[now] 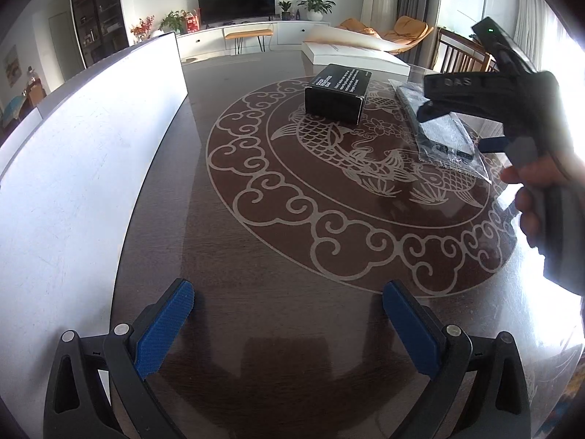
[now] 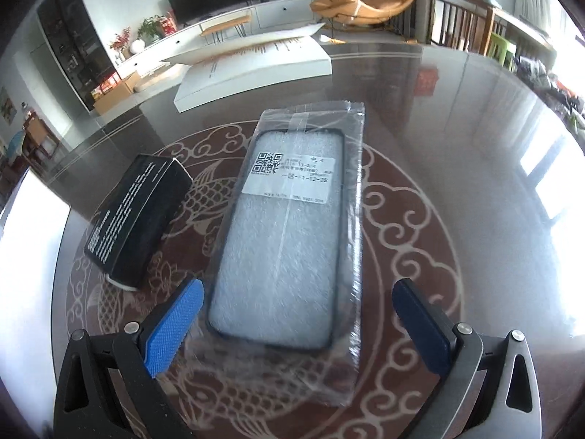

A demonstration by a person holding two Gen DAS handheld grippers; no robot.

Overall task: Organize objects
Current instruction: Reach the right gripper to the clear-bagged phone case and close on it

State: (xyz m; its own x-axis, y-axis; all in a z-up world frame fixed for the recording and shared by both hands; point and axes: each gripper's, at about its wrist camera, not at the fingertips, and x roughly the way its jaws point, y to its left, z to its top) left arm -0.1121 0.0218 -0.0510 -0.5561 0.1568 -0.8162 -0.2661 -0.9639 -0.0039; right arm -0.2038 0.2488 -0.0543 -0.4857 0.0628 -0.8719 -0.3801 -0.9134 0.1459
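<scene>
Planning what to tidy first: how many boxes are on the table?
3: a black box left of the bagged phone case, a flat white box at the far side, and a large white box at the left edge.

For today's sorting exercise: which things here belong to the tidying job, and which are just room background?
Job things:
bagged phone case, between the open right gripper fingers
black box
white boxes
left gripper, open and empty

Background:
TV
plants
orange chair
table
</scene>
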